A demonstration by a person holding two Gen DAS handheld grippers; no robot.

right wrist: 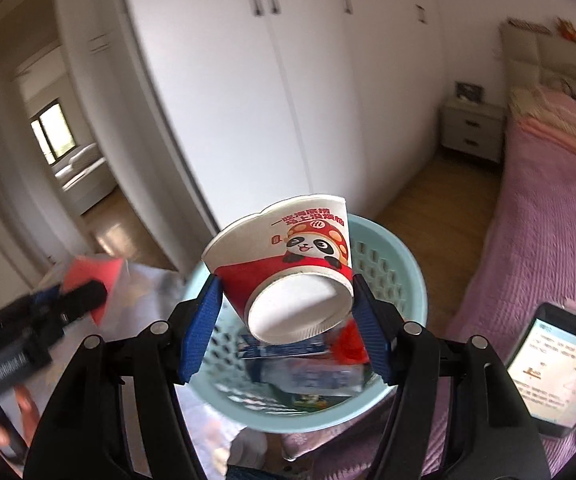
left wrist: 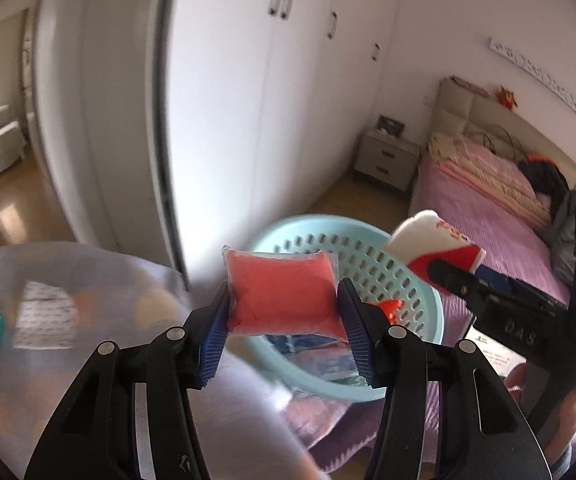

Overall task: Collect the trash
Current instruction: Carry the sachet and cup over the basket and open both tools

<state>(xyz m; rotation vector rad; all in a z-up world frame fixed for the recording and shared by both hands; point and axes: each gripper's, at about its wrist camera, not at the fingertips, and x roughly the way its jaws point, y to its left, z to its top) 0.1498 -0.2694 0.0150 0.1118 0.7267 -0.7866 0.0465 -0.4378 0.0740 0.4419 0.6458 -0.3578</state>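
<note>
Red and soft, the packet is being pinched between the pads of the left gripper, just in front of the light blue basket. The right gripper is squeezing a paper cup directly over this basket, where some trash is already lying. It seems the dropping step is happening; next, each gripper needs to spread above the basket.

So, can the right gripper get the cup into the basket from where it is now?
Probably yes. The right gripper holds the cup just above the basket, whose top is open, and nothing stands between them.
</note>
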